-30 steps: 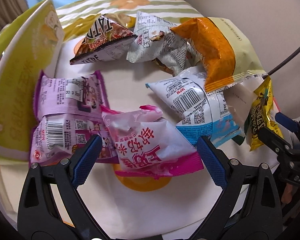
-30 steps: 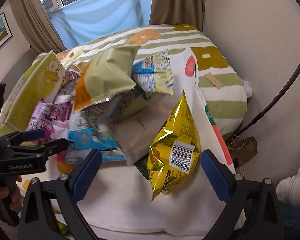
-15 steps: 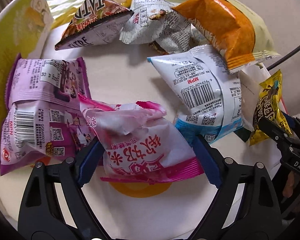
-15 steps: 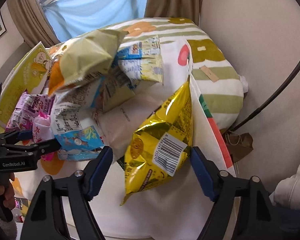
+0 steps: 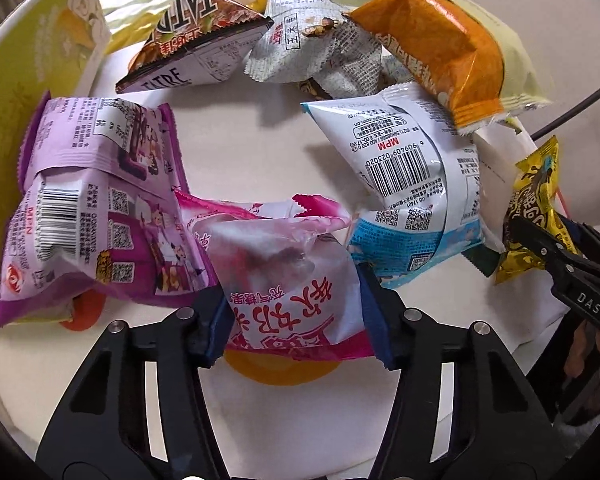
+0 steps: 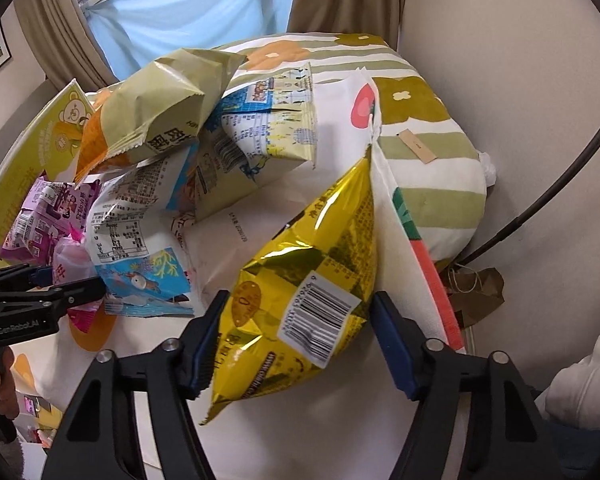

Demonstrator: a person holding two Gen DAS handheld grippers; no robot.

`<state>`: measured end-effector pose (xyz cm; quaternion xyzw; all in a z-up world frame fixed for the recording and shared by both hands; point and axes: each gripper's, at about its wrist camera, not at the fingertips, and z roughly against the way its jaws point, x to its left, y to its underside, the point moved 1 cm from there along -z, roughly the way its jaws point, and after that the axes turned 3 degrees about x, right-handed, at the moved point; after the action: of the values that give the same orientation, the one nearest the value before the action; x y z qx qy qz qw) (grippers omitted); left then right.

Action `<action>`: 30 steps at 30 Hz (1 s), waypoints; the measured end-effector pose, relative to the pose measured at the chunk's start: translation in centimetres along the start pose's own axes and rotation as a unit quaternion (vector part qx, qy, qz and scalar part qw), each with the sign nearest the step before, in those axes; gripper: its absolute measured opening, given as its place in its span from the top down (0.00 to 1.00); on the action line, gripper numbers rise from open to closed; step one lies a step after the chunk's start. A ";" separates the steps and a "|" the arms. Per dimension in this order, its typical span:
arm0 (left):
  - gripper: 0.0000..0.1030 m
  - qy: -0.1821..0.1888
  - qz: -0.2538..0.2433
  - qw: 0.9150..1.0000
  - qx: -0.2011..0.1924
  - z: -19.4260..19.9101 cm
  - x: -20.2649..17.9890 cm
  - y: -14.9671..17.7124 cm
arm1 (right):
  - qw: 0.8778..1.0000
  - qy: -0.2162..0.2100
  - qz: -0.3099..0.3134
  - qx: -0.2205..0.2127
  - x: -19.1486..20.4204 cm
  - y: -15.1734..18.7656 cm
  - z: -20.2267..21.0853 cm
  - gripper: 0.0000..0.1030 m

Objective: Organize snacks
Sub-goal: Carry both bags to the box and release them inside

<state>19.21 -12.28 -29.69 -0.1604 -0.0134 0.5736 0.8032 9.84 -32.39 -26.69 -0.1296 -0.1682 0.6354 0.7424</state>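
Snack packets lie on a white floral cloth (image 5: 240, 152). My left gripper (image 5: 294, 320) is shut on a pink-and-white packet (image 5: 288, 280), its blue pads pressing both sides. Beside it lie a purple packet (image 5: 88, 208) and a white-and-blue packet (image 5: 408, 184). My right gripper (image 6: 296, 344) is shut on a shiny yellow packet (image 6: 312, 292), which also shows in the left wrist view (image 5: 532, 208). The left gripper also shows at the left of the right wrist view (image 6: 72, 284).
An orange-and-cream bag (image 5: 440, 48), a brown packet (image 5: 196, 40) and a grey printed packet (image 5: 312, 44) lie at the back. A tall yellow-green box (image 5: 24, 80) stands at the left. A wall (image 6: 520, 80) and a black cable (image 6: 548, 192) are on the right.
Both grippers moved forward and closed: the left onto the pink-and-white packet, the right onto the yellow packet.
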 end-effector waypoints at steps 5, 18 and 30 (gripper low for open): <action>0.50 0.008 0.009 1.000 -0.001 0.5 -0.2 0.2 | 1.000 0.004 0.002 -0.003 0.1 0.1 0.0 0.41; 0.50 0.017 0.010 0.999 -0.032 3.9 -0.1 0.6 | 0.999 0.014 0.000 -0.031 -0.1 0.8 2.7 0.55; 0.50 0.023 0.013 0.996 -0.089 9.6 0.2 0.6 | 0.996 -0.003 0.024 -0.081 2.2 -0.7 8.1 0.56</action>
<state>16.72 -9.62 -20.80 -0.2446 -0.0441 0.5765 0.7784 7.38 -30.48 -18.85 -0.1914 -0.2185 0.6380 0.7132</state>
